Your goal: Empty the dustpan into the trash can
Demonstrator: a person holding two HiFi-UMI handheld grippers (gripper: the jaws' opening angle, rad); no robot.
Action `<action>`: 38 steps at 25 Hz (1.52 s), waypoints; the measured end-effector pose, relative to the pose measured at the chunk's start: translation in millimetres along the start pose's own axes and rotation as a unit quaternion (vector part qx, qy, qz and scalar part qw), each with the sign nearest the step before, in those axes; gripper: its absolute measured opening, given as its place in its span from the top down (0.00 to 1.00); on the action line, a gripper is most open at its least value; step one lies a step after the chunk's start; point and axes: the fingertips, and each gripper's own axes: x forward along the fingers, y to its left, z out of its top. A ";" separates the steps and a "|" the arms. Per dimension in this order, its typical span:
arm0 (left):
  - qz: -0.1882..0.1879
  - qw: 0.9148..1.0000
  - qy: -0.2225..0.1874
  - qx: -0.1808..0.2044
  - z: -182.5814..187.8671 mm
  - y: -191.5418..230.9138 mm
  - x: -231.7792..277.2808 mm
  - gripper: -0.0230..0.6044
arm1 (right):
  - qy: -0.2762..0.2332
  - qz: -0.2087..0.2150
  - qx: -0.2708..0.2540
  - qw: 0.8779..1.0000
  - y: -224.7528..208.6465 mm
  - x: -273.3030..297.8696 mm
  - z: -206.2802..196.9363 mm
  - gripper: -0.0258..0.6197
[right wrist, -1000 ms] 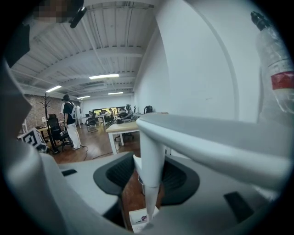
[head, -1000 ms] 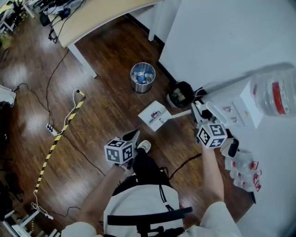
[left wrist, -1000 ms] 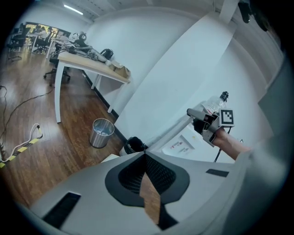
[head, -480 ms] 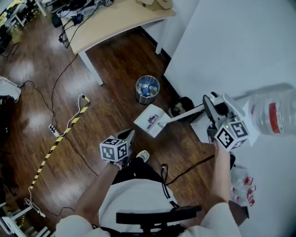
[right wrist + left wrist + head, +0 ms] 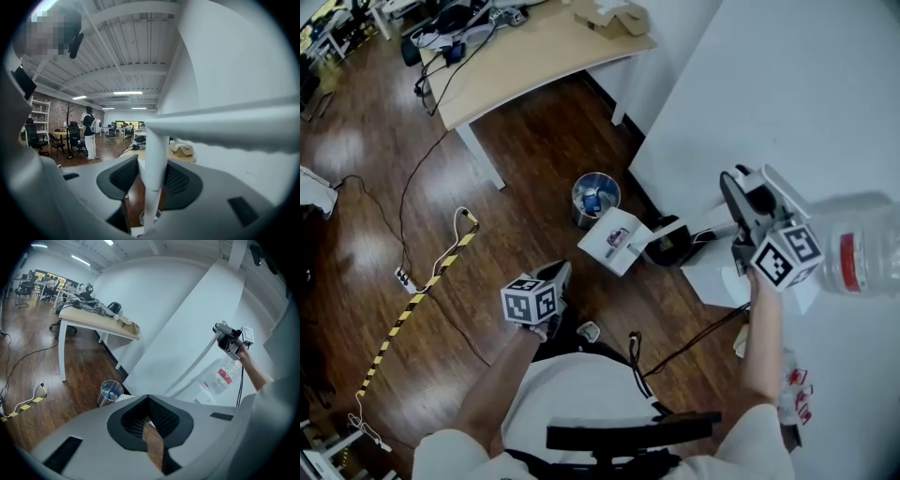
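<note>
Right claw (image 5: 151, 176) clamped on long handle of dustpan (image 5: 605, 251), pan aloft just beside trash can (image 5: 596, 197); left claw (image 5: 147, 401) closed, empty; risk: early tilt dropping what seems litter (image 5: 616, 236) onto floor (image 5: 534, 169).

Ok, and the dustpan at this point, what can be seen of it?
The dustpan is white and plastic-looking: a flat square pan on a long thin handle. The right gripper is shut on the handle and carries it, seemingly clear of the wooden floor. A small reddish-purple scrap lies on the pan. The pan hangs just beside the round metal trash can, not yet over it.
</note>
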 end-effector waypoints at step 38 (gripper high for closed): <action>0.079 0.992 -0.043 -0.086 128.6 88.3 79.1 0.98 | 0.028 0.204 -0.147 0.968 -79.0 189.0 -29.0 0.74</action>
